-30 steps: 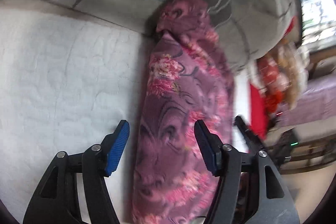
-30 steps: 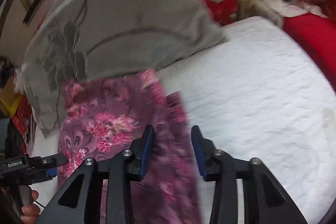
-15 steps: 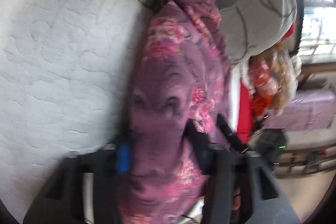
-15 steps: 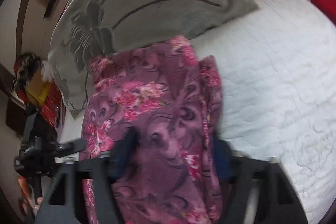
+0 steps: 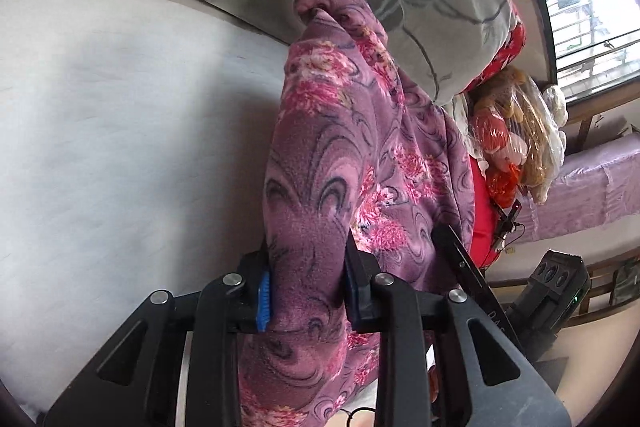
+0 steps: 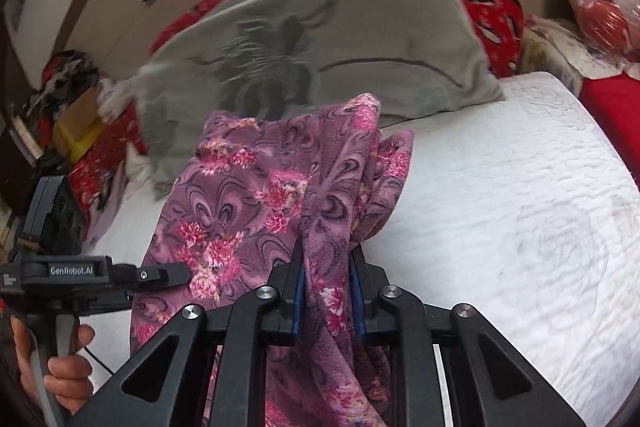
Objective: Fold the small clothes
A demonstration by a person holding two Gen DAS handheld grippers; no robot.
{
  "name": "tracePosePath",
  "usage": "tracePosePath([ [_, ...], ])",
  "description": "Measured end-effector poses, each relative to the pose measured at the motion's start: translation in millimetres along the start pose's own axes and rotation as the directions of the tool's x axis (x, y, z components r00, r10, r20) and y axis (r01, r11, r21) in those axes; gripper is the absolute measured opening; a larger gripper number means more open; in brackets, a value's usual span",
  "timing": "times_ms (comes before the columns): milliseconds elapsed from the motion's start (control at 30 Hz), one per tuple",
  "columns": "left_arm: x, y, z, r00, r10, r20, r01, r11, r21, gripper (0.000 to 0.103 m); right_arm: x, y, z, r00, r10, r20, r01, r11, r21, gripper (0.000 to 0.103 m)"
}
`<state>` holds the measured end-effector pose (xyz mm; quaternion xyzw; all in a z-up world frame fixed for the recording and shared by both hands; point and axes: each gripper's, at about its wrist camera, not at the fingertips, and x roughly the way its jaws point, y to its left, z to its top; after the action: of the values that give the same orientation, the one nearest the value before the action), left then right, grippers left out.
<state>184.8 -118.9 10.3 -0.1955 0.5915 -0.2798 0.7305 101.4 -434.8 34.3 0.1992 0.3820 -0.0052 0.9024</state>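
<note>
One floral garment [image 5: 340, 155] pinched by two grippers' closing fingers [image 6: 298, 291].

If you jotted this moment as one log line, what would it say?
left gripper: jaws just closed, gripping purple floral garment | right gripper: same | garment over white bed

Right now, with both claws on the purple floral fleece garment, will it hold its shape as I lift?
Probably not: the purple floral fleece garment sags in loose folds. It looks light. Fuzzy pile bunched in the right claw and left claw suggests little slipping.

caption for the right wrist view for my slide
Right gripper clamps purple floral garment over white bed.
</note>
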Motion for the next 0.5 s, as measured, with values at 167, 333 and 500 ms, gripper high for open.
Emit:
tracePosePath([
  [167,-46,34,-27,0.998,0.039,0.039,-0.038,0.999,-0.037,0.025,-3,46,-22,0.998,0.059,-0.034,-0.06,0.998,-0.035,0.018],
  [333,-51,82,-50,0.998,0.062,0.017,-0.059,0.991,-0.122,0.026,14,74,-49,0.989,0.117,-0.093,-0.119,0.993,-0.016,0.018],
  [500,-41,112,-55,0.998,0.05,-0.022,-0.054,0.983,-0.174,0.033,59,61,-72,0.966,0.051,-0.253,-0.043,0.998,0.036,0.027],
])
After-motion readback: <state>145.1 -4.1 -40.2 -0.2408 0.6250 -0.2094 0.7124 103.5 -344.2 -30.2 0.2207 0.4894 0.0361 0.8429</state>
